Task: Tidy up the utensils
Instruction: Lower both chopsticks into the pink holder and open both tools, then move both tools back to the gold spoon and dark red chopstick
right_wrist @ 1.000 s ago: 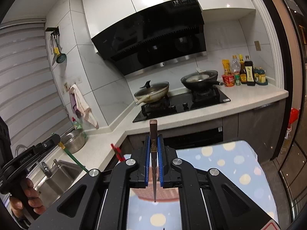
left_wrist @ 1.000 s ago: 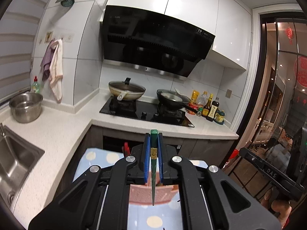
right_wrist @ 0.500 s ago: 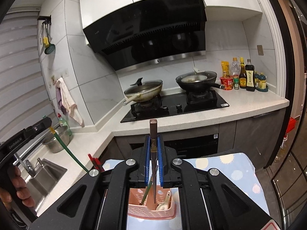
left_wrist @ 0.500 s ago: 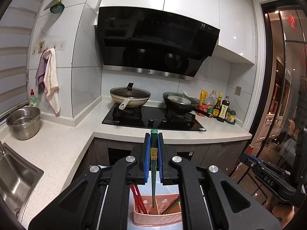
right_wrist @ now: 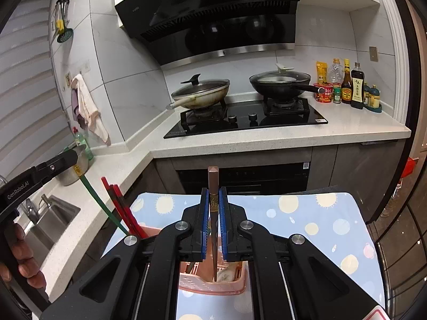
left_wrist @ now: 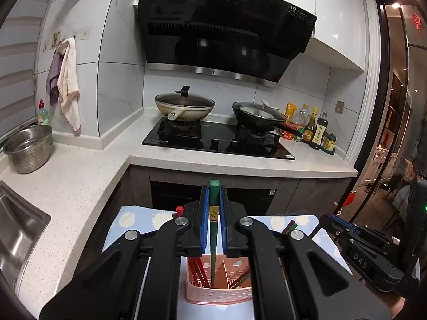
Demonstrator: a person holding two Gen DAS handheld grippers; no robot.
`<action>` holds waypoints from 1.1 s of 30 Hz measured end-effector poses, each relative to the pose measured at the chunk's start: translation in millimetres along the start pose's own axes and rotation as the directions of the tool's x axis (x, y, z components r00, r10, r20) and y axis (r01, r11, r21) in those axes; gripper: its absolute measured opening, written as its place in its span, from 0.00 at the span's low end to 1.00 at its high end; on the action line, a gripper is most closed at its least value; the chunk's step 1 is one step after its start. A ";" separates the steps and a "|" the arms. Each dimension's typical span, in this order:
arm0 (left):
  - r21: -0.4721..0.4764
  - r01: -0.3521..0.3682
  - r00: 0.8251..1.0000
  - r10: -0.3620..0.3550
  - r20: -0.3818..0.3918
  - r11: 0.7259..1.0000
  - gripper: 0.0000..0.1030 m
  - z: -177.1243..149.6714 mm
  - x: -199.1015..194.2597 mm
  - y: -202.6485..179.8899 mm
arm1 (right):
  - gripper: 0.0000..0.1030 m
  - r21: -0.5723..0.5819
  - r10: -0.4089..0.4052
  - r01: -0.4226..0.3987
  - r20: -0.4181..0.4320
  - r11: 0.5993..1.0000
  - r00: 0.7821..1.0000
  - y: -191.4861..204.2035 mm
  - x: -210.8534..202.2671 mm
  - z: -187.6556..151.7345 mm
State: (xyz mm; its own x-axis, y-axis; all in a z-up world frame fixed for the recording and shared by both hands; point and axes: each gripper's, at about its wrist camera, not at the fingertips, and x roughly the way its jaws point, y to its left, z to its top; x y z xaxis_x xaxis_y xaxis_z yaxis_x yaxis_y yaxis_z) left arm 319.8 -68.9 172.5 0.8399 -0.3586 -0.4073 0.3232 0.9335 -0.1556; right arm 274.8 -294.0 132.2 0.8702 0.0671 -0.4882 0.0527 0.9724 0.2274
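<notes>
My left gripper (left_wrist: 213, 213) is shut on a green chopstick (left_wrist: 213, 234), held upright with its tip down in the pink utensil basket (left_wrist: 218, 296). Red chopsticks (left_wrist: 198, 272) stand in the same basket. My right gripper (right_wrist: 213, 221) is shut on a brown chopstick (right_wrist: 213, 213), its tip down in the pink basket (right_wrist: 210, 286), beside a white spoon (right_wrist: 225, 276). In the right wrist view the left gripper (right_wrist: 34, 176) holds the green chopstick (right_wrist: 98, 202) slanting down beside red chopsticks (right_wrist: 120, 205).
The basket stands on a blue cloth with pale dots (right_wrist: 320, 221) over a small table. Behind it are a white counter (left_wrist: 80, 176), a sink (left_wrist: 16, 234), a steel colander (left_wrist: 28, 148), a stove with two pans (left_wrist: 184, 106), and sauce bottles (left_wrist: 317, 130).
Both grippers have come down toward the basket. The chopstick tips, above the cloth a second ago, now sit inside the basket. Both stay shut.
</notes>
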 end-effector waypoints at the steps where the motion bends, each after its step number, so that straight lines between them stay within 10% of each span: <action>1: -0.002 0.001 1.000 -0.001 -0.001 1.000 0.07 -1.4 0.5 0.1 | 0.07 0.000 0.002 -0.002 -0.006 1.000 1.000 0.0 1.9 -0.8; 8: -0.024 -0.031 0.999 0.031 -0.006 0.999 0.33 -8.9 -0.6 5.3 | 0.22 0.009 -0.012 0.012 0.024 1.000 1.000 0.8 -4.9 -1.2; 21: -0.026 -0.023 0.999 0.023 -0.027 0.999 0.35 -28.2 -34.3 8.3 | 0.27 -0.031 -0.017 0.018 0.034 0.999 0.999 10.4 -48.7 -21.4; 33: -0.034 -0.025 0.991 0.021 -0.132 0.999 0.36 -105.6 -80.2 8.7 | 0.27 -0.068 -0.031 0.025 -0.082 0.997 0.996 17.9 -100.1 -109.5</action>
State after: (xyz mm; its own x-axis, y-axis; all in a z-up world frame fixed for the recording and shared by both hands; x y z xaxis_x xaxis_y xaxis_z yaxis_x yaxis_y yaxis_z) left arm 209.1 -31.9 108.8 0.7817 -0.3361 -0.5254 0.2867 0.9417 -0.1758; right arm 135.0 -258.8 92.9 0.8251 0.0554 -0.5622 0.0411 0.9867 0.1575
